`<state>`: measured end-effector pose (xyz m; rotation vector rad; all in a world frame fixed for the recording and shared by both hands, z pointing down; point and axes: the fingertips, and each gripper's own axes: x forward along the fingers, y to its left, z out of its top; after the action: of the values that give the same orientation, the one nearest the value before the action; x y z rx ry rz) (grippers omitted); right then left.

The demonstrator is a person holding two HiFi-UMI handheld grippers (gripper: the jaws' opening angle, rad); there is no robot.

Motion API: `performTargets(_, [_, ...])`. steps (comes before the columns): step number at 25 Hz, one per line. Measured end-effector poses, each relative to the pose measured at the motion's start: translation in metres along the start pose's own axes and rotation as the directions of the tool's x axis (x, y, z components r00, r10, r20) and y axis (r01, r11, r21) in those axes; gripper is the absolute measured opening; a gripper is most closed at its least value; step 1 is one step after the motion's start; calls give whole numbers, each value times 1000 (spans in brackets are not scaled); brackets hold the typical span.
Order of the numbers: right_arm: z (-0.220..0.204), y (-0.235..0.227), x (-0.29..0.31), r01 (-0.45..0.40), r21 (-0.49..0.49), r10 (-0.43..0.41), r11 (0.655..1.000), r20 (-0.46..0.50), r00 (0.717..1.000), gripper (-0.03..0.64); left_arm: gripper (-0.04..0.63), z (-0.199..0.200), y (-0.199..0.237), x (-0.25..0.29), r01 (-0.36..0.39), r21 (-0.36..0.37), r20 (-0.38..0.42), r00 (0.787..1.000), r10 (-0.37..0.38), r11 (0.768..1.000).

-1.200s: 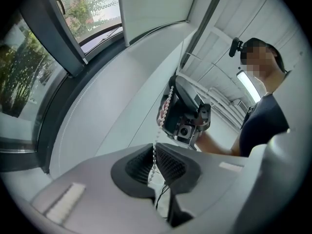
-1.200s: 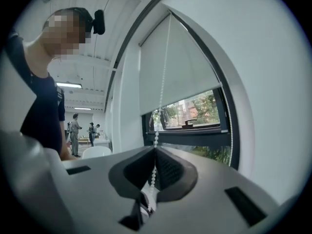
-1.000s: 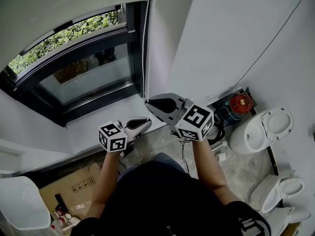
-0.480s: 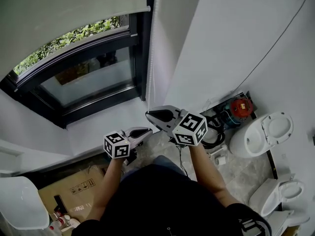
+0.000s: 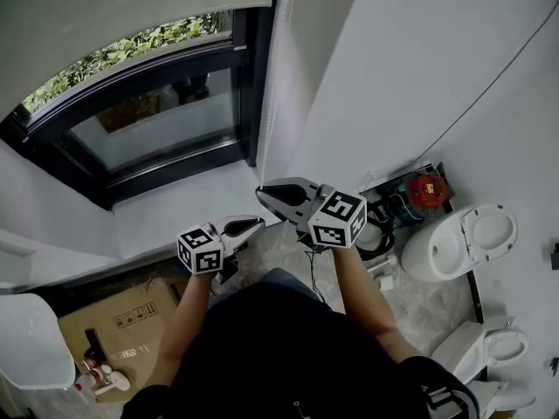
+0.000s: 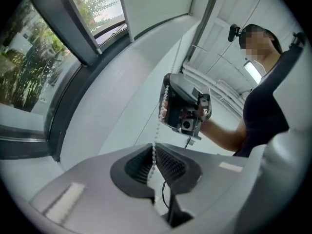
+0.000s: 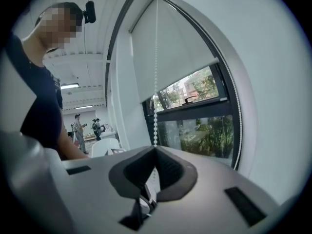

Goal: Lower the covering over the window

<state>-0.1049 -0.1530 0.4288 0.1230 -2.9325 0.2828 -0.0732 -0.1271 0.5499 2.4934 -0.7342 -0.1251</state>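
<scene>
Roller blind [image 5: 113, 7] in the head view hangs part-way down. Its bottom edge crosses the upper part of the window [image 5: 157, 120], and most of the glass below it is uncovered. I have both grippers up beside the window's right frame. The left gripper [image 5: 253, 223] sits lower and nearer to me, and the right gripper [image 5: 262, 192] is just above it. The cord is too thin for me to follow from here.

In the left gripper view, the left gripper [image 6: 153, 152] is closed on the bead chain [image 6: 156, 133]. The beads run down between the ribbed pads and the strand rises straight to the right gripper [image 6: 183, 106], which pinches the same strand higher up.

In the right gripper view, the right gripper [image 7: 155, 152] is shut tight on the bead chain [image 7: 156, 82], which drops from the top of the frame into the pads. The blind [image 7: 170, 57] covers only the top of the window [image 7: 195, 126], with greenery showing under its hem.

I judge I am mid-way through hauling the blind down, gripper over gripper. Next I would draw the strand down in line with its hang. Then I would free one gripper and take a fresh hold higher on the same strand while the other keeps tension, so the beads do not slip
</scene>
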Motion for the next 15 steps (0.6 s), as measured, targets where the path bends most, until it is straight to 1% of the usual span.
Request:
performTargets(3, [-26, -3, 0, -10, -10, 10, 1000, -82, 997, 12, 23, -23, -1, 7, -26, 17, -105, 994, 28, 1000])
performTargets(5, [-40, -3, -3, -18, 21, 20, 1000, -98, 995, 12, 25, -32, -4, 12, -37, -3, -119, 992, 37, 999])
performTargets(8, [-50, -1, -13, -36, 68, 43, 997, -99, 994, 12, 26, -26, -8, 17, -69, -32, -86, 994, 66, 997])
performTargets(10, [-50, -1, -18, -49, 79, 57, 996, -98, 994, 12, 69, -14, -7, 15, -108, -29, -59, 993, 106, 994])
performTargets(12, [-50, -3, -20, -60, 76, 67, 995, -98, 993, 12, 80, 5, -9, 10, -128, -29, -6, 992, 128, 991])
performTargets(15, [-51, -3, -23, -82, 77, 89, 994, -85, 992, 12, 86, 39, -18, 1, -135, -13, 106, 985, 136, 991])
